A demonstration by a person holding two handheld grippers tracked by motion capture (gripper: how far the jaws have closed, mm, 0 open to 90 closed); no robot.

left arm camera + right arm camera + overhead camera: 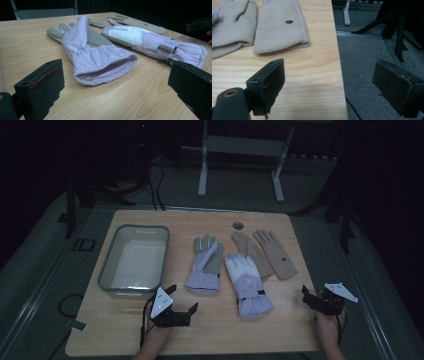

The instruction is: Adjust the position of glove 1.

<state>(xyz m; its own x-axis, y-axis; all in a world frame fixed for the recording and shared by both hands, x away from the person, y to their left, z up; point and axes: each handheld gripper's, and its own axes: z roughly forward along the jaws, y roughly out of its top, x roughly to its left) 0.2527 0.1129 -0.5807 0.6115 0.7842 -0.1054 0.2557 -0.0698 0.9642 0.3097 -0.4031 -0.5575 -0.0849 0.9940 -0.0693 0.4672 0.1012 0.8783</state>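
High view: on the pale wooden desk (280, 330) two lilac padded ski gloves (205, 265) lie side by side, between a clear plastic tub (134, 261) and two beige fleece gloves (274, 253).

Left gripper view: the left gripper (112, 87) has its fingers apart, empty, near the cuff.

Right gripper view: the right gripper (329, 85) straddles the desk edge, fingers apart.

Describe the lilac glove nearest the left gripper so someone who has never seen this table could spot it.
Start at the clear plastic tub on the wooden table. The first glove to its right is the one, lying with its grey palm up. Its neighbour shows a white back and a strap instead.
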